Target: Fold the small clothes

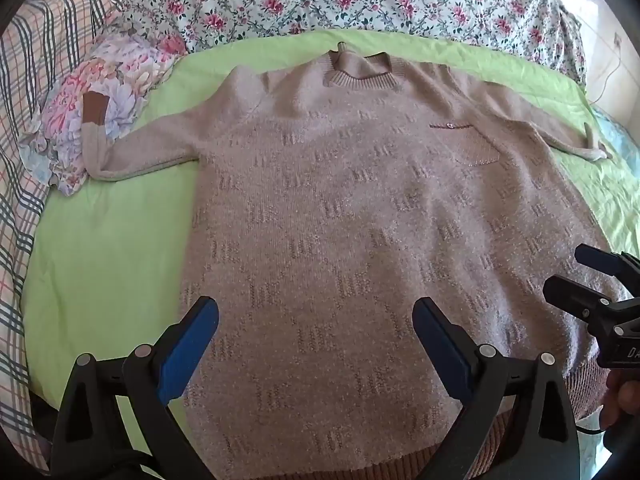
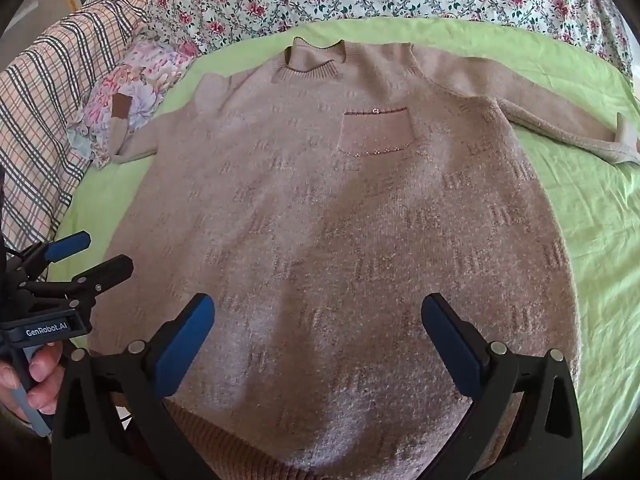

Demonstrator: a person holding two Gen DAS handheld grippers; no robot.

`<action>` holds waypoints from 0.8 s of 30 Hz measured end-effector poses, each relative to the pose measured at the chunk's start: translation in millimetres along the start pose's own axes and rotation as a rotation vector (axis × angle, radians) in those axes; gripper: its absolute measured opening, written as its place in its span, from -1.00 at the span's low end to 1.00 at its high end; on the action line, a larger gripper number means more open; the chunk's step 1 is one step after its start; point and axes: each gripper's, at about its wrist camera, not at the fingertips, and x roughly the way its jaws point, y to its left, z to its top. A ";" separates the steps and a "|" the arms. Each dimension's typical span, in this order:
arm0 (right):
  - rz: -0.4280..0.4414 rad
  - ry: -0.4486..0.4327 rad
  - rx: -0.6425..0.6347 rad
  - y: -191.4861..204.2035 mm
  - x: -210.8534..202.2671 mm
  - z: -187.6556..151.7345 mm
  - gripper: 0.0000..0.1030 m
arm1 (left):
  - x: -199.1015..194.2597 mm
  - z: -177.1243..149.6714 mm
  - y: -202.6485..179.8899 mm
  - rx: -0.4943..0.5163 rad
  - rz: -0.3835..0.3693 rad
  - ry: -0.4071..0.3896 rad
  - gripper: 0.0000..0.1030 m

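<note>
Sweater (image 2: 320,220) spread flat, front up, on green sheet (image 2: 592,232), both sleeves out. No fold made yet. Left tool (image 1: 316,344) and right tool (image 2: 318,340) above sweater hem, spread wide, pinching nothing.

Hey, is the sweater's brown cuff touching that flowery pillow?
Touching. In the left wrist view, the sweater sleeve's brown cuff lies directly on the flowery pillow.
</note>
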 end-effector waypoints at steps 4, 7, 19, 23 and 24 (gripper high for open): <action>-0.005 -0.004 0.002 4.1 -4.6 -0.6 0.99 | -0.2 1.7 2.0 -0.003 0.000 -0.005 0.90; -0.006 -0.007 0.006 5.9 -7.6 -0.4 0.99 | -3.2 8.1 4.8 -0.009 -0.002 -0.010 0.91; -0.007 -0.011 0.007 6.4 -10.7 1.0 0.99 | -5.7 1.6 -0.2 0.000 -0.006 0.049 0.91; -0.006 -0.011 0.006 5.6 -10.5 1.2 0.99 | -4.4 1.5 -0.7 0.005 -0.007 0.062 0.91; -0.006 -0.011 0.006 5.4 -10.5 1.3 0.99 | -4.3 2.0 -0.6 0.007 -0.006 0.070 0.91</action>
